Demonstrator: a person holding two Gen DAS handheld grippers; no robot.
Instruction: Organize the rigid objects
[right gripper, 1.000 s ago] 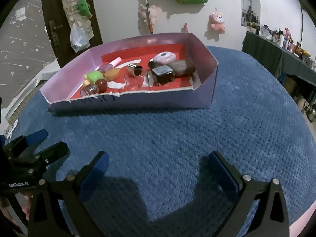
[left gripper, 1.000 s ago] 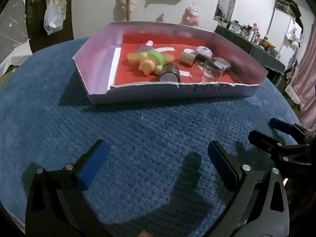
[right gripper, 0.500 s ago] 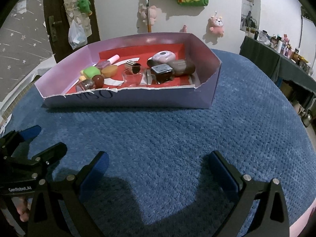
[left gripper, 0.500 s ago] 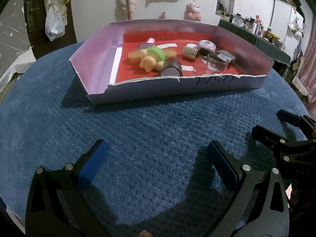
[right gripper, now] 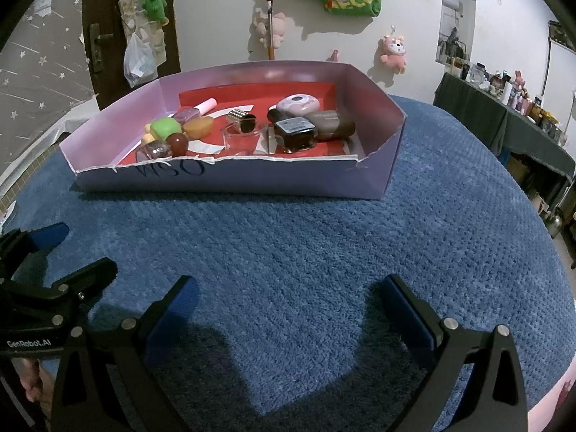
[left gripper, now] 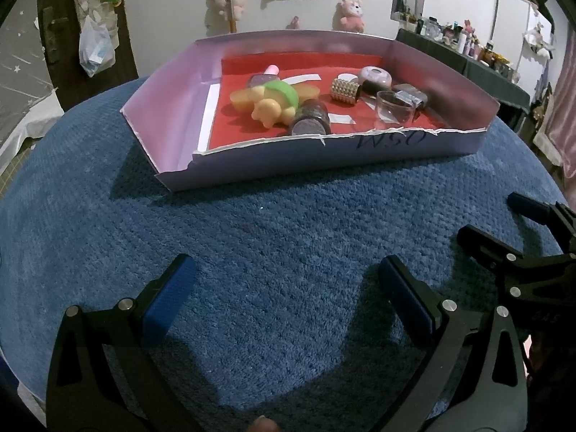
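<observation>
A shallow lilac cardboard box with a red floor stands on the blue table. In it lie a yellow and green toy, a dark round jar, a studded cylinder, a clear cup, a pink round case and dark bottles. My left gripper is open and empty over the cloth, short of the box. My right gripper is open and empty too; it also shows in the left wrist view.
The table has a blue textured cloth. A white wall with plush toys and a dark door lie behind. A cluttered dark side table stands at the right.
Both grippers have drawn closer to the box and turned slightly; the box looks larger and more centred. Both stay open and empty.
</observation>
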